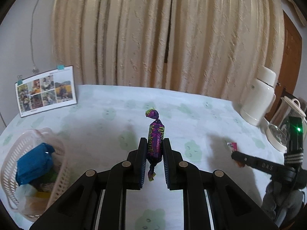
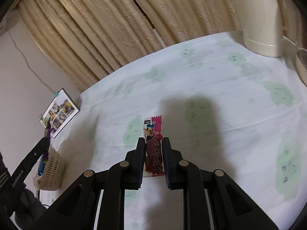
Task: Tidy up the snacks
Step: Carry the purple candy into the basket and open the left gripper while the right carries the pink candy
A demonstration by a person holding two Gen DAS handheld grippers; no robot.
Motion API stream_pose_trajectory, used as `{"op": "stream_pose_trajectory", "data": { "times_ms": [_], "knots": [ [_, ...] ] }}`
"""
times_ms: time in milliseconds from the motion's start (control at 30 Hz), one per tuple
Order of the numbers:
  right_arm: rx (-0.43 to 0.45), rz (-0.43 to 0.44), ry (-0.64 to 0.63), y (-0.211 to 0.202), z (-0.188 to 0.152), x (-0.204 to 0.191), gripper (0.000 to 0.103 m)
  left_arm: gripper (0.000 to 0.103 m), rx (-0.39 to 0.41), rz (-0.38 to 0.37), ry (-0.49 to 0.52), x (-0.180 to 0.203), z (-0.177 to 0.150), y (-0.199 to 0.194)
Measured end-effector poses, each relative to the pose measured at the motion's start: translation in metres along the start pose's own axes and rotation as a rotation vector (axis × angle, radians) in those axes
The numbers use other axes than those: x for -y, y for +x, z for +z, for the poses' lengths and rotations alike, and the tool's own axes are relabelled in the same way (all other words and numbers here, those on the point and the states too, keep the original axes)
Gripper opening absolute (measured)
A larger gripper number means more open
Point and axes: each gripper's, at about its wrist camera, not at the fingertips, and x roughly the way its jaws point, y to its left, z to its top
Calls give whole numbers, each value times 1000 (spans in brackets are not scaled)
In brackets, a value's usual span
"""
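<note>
My left gripper is shut on a purple twist-wrapped candy, held upright above the table, its tail hanging below the fingers. A pale slotted basket with a blue packet and other snacks sits low at the left. My right gripper is shut on a pink and brown snack packet, also lifted off the table. In the left wrist view the right gripper shows at the right with the pink packet. The right wrist view shows the left gripper with the purple candy above the basket.
A cloth with green cloud faces covers the table. A photo card leans on the wall at the back left. A white thermos and a glass kettle stand at the right edge. Beige curtains hang behind.
</note>
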Motion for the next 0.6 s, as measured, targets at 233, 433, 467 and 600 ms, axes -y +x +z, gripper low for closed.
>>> {"op": "stream_pose_trajectory", "data": {
  "times_ms": [233,433,467,600],
  "knots": [
    [3,55,-18,-4,-10,-19,17,17,35,39,-26,-16,2,-12],
    [-26,87,-37,-1,-24,-34,17,17,47,79,-72,-42,0,-20],
    [-29,91,-41,-1,-25,-36,17,17,48,87,-84,-48,0,-22],
    [-38,114,-48,-1,-31,-46,17,17,57,122,-113,-70,-2,-30]
  ]
}}
